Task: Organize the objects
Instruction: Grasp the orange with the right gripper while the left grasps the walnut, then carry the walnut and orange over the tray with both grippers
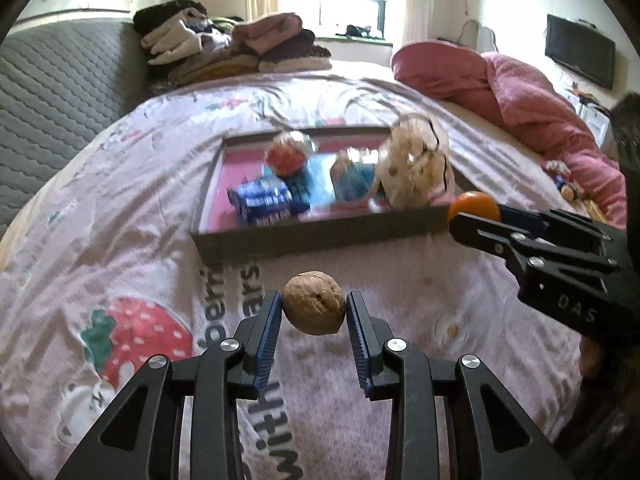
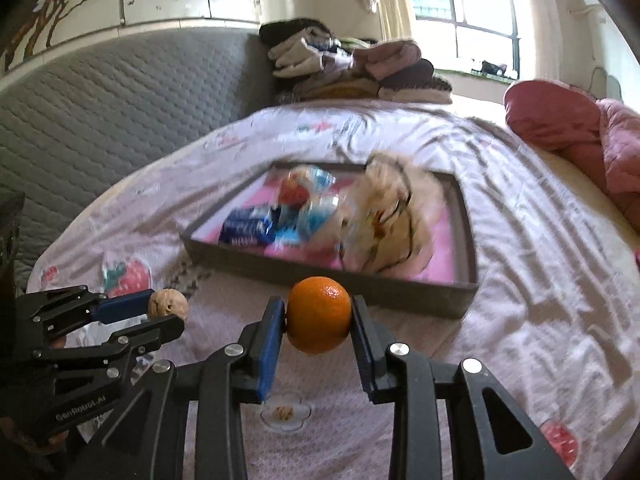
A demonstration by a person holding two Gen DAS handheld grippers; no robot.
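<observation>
Walnut: a tan walnut (image 1: 314, 308) is pinched between the 2 blue-padded fingers of the left tool (image 1: 314, 312), lifted above the bedsheet. Its long axis runs roughly across the gap from finger to finger, tilted a little, with the seam end toward the lower right in the left wrist view.
Orange: a small orange (image 2: 319, 314) is clamped in the right tool (image 2: 319, 316), its dimpled stem end turned up and to the right; it is nearly round, so no clear long axis shows.
Left tool: narrow, closed on the walnut; seen from the right wrist view it lies low at the left, pointing right.
Right tool: narrow, closed on the orange, held just in front of the tray's near wall.
Tray: a shallow grey tray (image 1: 320, 236) with a pink floor sits on the bed, beyond both tools. Inside it are blurred items: blue packets (image 1: 264, 200), a red-and-white piece, and a pale plush-like bundle (image 1: 416, 172) at the right.
Bed: a printed sheet (image 1: 120, 240) with strawberries and lettering covers it.
Far side: folded clothes (image 1: 224, 48) and a pink quilt (image 1: 520, 92) lie well behind the tray.
</observation>
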